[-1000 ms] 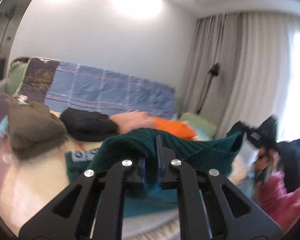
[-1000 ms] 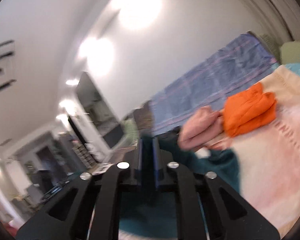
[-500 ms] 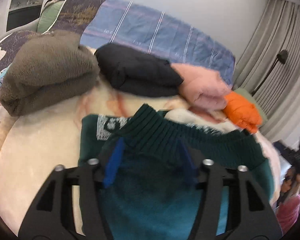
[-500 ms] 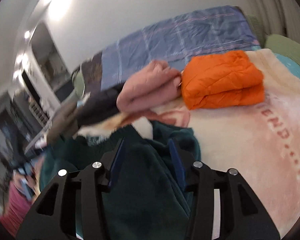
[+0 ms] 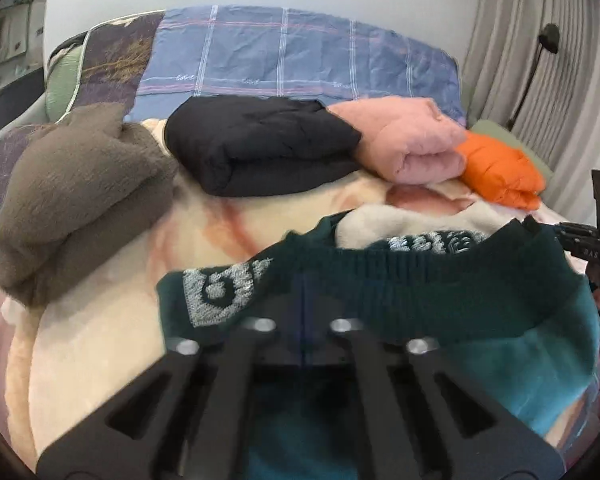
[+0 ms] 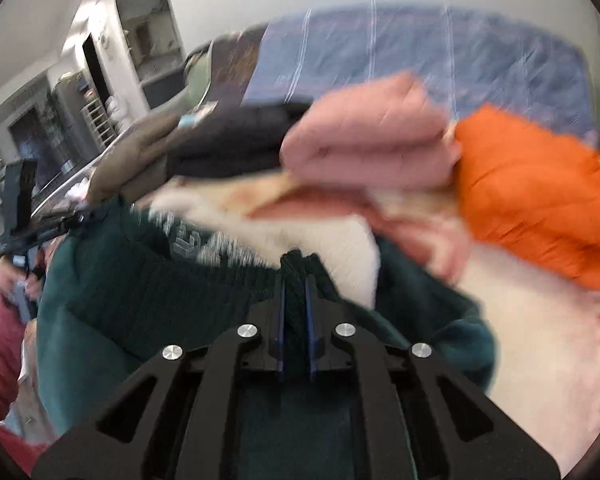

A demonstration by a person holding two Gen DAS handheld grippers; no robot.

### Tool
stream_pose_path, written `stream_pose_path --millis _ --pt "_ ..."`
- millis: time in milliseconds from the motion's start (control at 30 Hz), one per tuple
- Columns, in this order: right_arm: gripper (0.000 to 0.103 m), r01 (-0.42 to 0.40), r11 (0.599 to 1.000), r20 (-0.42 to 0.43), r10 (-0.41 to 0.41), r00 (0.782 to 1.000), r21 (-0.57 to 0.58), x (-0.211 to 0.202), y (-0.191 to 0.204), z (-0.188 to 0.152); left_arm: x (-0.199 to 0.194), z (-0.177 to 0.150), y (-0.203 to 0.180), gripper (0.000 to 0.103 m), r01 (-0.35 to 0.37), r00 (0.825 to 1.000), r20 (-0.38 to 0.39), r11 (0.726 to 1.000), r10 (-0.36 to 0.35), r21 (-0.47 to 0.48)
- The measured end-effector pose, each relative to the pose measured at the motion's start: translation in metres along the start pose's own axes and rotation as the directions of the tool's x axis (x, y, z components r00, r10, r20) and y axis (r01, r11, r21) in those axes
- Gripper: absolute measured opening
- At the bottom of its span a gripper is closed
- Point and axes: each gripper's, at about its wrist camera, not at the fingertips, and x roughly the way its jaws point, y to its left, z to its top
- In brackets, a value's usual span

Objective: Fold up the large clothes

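Note:
A dark green sweater [image 5: 440,296] with grey lettering and a ribbed hem lies on the cream blanket [image 5: 112,340] on the bed. My left gripper [image 5: 303,312] is shut on the sweater's ribbed hem; its fingertips are buried in the fabric. In the right wrist view my right gripper [image 6: 295,276] is shut on a bunch of the same sweater [image 6: 148,292], with cloth pinched between the blue pads. The right gripper also shows at the far right of the left wrist view [image 5: 592,236].
Folded clothes lie in a row at the back of the bed: a brown fleece [image 5: 76,200], a black garment [image 5: 260,148], a pink one [image 5: 408,144] and an orange one [image 5: 500,172]. A blue plaid cover [image 5: 300,56] hangs behind them. Curtains and a floor lamp [image 5: 548,36] stand at the right.
Half a second ago both grippers were open over the sweater. Now both have shut on its ribbed hem. One second ago they held it raised.

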Motion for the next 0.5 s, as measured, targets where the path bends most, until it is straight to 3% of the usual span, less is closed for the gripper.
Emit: stream_pose_path --millis 67,100,200,267,333,400,433,500 --pt "0.007 0.032 0.999 0.145 -0.036 0.989 0.027 -0.04 0.0 0.008 -0.026 0.005 0.002 0.0 -0.02 0.993 0.119 0.999 0.023 -0.026" --pt "0.007 0.04 0.997 0.208 -0.054 0.977 0.071 -0.061 -0.007 0.013 -0.047 0.012 0.009 0.0 -0.025 0.978 0.203 0.997 0.04 -0.074" --pt "0.007 0.095 0.984 0.267 -0.133 0.955 0.149 -0.085 -0.026 0.029 -0.072 0.03 0.034 0.0 -0.001 0.956 0.288 0.984 0.052 -0.177" --pt "0.007 0.125 0.973 0.215 -0.166 0.962 0.191 -0.068 -0.038 0.033 -0.068 0.037 0.043 0.0 0.005 0.962 0.268 0.98 0.05 -0.2" --pt "0.007 0.154 0.965 0.129 -0.184 0.975 0.211 -0.037 -0.046 0.029 -0.049 0.036 0.042 0.004 0.087 0.982 0.18 0.979 -0.054 -0.184" --pt "0.007 0.16 0.964 0.085 -0.181 0.98 0.211 -0.011 -0.049 0.02 -0.031 0.027 0.031 0.046 0.087 0.993 0.097 0.987 -0.074 -0.138" --pt "0.008 0.154 0.963 0.068 -0.173 0.983 0.223 0.0 -0.052 0.014 -0.022 0.021 0.02 0.072 0.064 0.996 0.059 0.994 -0.059 -0.084" --pt "0.008 0.144 0.96 0.061 -0.163 0.985 0.24 0.011 -0.054 0.009 -0.006 0.012 0.005 0.075 0.045 0.999 0.0 0.999 -0.045 0.012"
